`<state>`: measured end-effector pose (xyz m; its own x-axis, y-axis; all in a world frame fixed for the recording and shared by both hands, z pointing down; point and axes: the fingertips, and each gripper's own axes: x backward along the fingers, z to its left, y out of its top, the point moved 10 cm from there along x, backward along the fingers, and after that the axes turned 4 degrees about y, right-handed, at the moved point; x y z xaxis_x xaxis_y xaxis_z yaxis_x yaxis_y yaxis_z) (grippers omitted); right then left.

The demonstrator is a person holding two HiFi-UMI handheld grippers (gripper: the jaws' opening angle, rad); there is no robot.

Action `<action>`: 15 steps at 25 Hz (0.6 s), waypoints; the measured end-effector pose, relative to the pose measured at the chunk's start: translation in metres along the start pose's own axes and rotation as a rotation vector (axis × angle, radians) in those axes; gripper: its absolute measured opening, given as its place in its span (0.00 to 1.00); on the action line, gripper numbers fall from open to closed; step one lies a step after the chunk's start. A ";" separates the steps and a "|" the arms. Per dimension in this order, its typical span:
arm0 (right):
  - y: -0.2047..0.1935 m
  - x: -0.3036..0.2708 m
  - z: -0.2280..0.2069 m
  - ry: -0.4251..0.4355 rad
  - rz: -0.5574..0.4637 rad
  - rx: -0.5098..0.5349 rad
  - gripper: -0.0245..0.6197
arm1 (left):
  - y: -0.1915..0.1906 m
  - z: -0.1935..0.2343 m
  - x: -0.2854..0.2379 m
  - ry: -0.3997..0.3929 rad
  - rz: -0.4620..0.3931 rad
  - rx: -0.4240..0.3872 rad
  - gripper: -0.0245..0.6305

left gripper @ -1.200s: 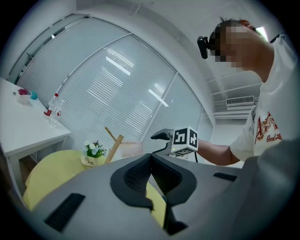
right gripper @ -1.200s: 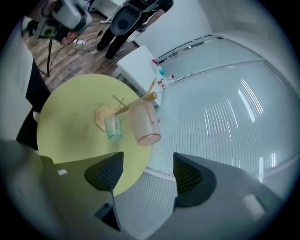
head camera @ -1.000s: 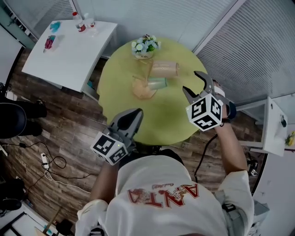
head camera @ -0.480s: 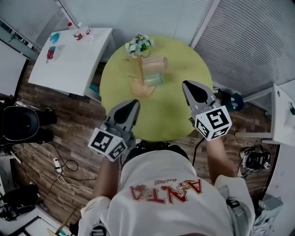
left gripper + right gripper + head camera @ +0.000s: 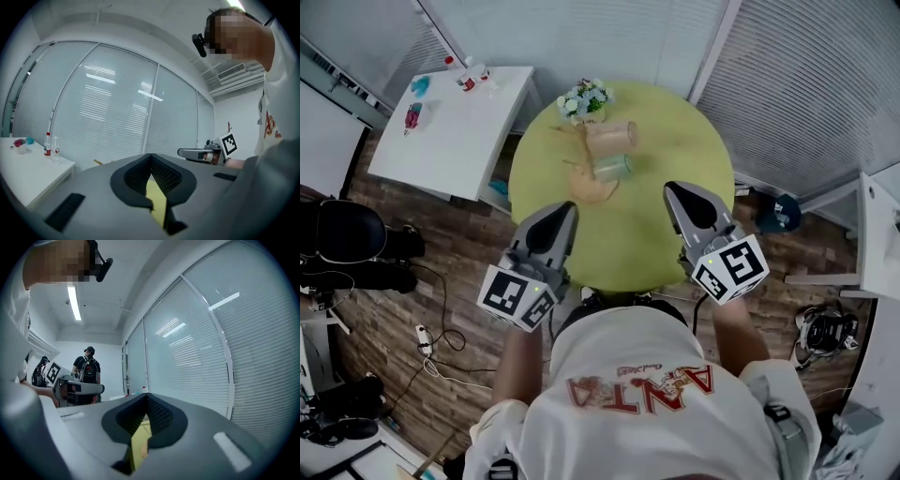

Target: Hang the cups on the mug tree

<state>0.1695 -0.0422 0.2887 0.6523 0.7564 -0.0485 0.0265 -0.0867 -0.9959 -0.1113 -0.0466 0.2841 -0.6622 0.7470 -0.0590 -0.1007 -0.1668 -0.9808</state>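
On the round yellow-green table point(image 5: 628, 239), a tan cup point(image 5: 611, 137) and a pale green cup point(image 5: 612, 167) lie on their sides by the wooden mug tree point(image 5: 591, 186). That tree's base is at the table's left middle. My left gripper point(image 5: 565, 208) hovers over the near left part of the table, shut and empty. My right gripper point(image 5: 671, 189) hovers over the near right, also shut with nothing in it. Both are well short of the cups. In the left gripper view the jaws point(image 5: 151, 155) meet at the tips, and so do they in the right gripper view point(image 5: 146, 395).
A small pot of flowers point(image 5: 584, 97) stands at the table's far edge. A white side table point(image 5: 450, 127) with bottles is at the left, a black chair point(image 5: 347, 239) further left. Window blinds run behind. A person point(image 5: 88, 365) stands in the background.
My right gripper's jaws have gone from open to shut, empty, and it has drawn back toward the near edge. The left gripper stays shut, barely shifted.
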 end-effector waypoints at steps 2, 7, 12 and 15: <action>0.004 0.000 0.000 -0.007 -0.001 0.020 0.04 | 0.001 0.000 0.002 0.009 0.000 -0.002 0.05; 0.007 -0.004 -0.001 0.004 0.003 0.022 0.04 | 0.000 -0.001 0.006 0.028 -0.007 0.001 0.05; 0.008 -0.005 -0.004 0.039 -0.020 -0.063 0.04 | 0.001 0.001 0.009 0.043 -0.011 -0.001 0.05; 0.010 -0.007 -0.004 0.041 -0.013 -0.052 0.04 | 0.002 0.002 0.011 0.045 -0.012 0.001 0.05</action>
<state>0.1681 -0.0504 0.2798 0.6821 0.7306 -0.0309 0.0741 -0.1112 -0.9910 -0.1205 -0.0405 0.2818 -0.6269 0.7771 -0.0555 -0.1096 -0.1585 -0.9813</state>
